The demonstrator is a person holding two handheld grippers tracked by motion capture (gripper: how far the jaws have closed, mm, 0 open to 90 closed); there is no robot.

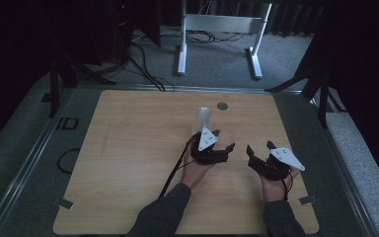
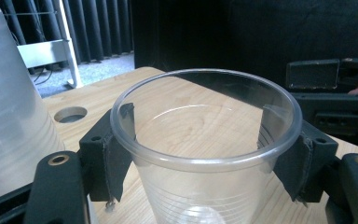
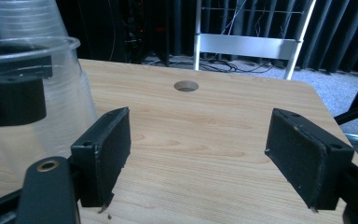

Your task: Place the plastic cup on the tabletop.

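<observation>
Left gripper view: left gripper [image 2: 205,158] jaws clamped on clear cup [image 2: 205,140], stack [image 2: 9,116] at 9 o'clock. Right gripper [image 3: 200,154] jaws apart, empty. Risk: harder squeeze may buckle the thin wall.

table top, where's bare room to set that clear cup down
The table's whole left half is bare, and so is the near edge by the sleeves. Bare wood also lies between the right claw's open jaws. It is crowded mid-right: cup stack, clear cup, left claw.

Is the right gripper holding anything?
No, the right gripper is open, with bare table between its fingers.
</observation>
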